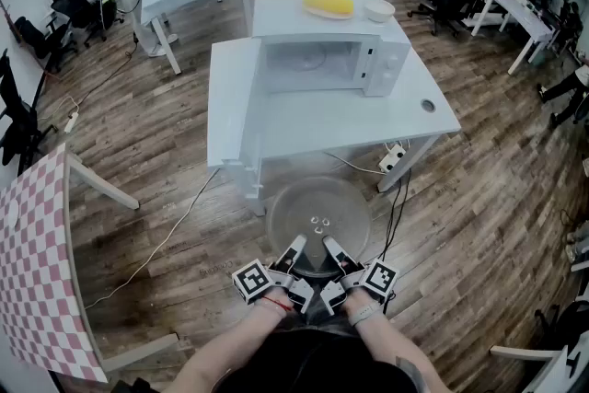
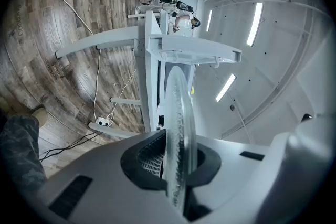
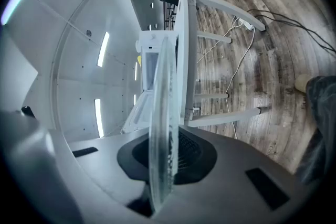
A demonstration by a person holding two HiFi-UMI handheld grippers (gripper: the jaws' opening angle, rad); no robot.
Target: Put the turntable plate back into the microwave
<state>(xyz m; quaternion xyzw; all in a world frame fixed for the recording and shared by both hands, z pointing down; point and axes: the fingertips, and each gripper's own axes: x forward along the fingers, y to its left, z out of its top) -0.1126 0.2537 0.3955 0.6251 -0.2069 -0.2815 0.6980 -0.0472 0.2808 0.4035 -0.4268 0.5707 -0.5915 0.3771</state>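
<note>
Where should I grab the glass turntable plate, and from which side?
Grip the turntable plate by its thin near rim, coming from the person's side, one gripper on either side of centre, as the left gripper and right gripper do now. It is a wide, flat disc, so only its edge fits between jaws.

**Glass, plastic and wood finishes**

Clear, glossy glass turntable plate (image 1: 317,214), pebbled at its rim. Left gripper (image 2: 176,165) and right gripper (image 3: 160,165): matt grey plastic, black ribbed pads (image 2: 149,160). Smooth white microwave (image 1: 276,23) and table (image 1: 350,120). Weathered wood-plank floor (image 1: 156,179).
</note>
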